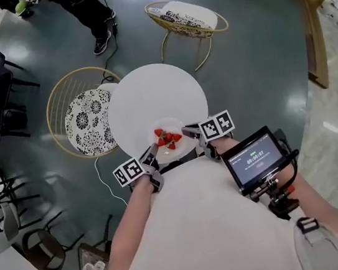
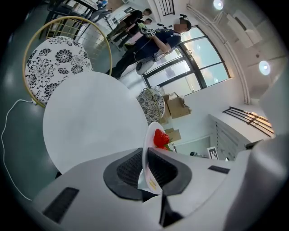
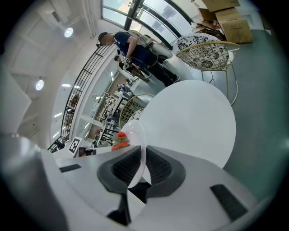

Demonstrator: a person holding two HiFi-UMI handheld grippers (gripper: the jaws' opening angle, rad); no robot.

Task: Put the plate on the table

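- The left gripper has its grey jaws with black ribbed pads closed on the rim of a thin white plate, seen edge-on.
- A red strawberry lies on the plate.
- Past the jaws is a round white table.
- Beyond it stands a gold wire chair with a black-and-white floral cushion.
- A white cable trails over the dark floor.
- People stand near tall windows.

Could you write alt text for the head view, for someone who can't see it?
Seen from above, a person grips a white plate of strawberries by opposite rims with the left gripper and right gripper, at the near edge of a round white table. A wire chair with a patterned cushion stands beside it.
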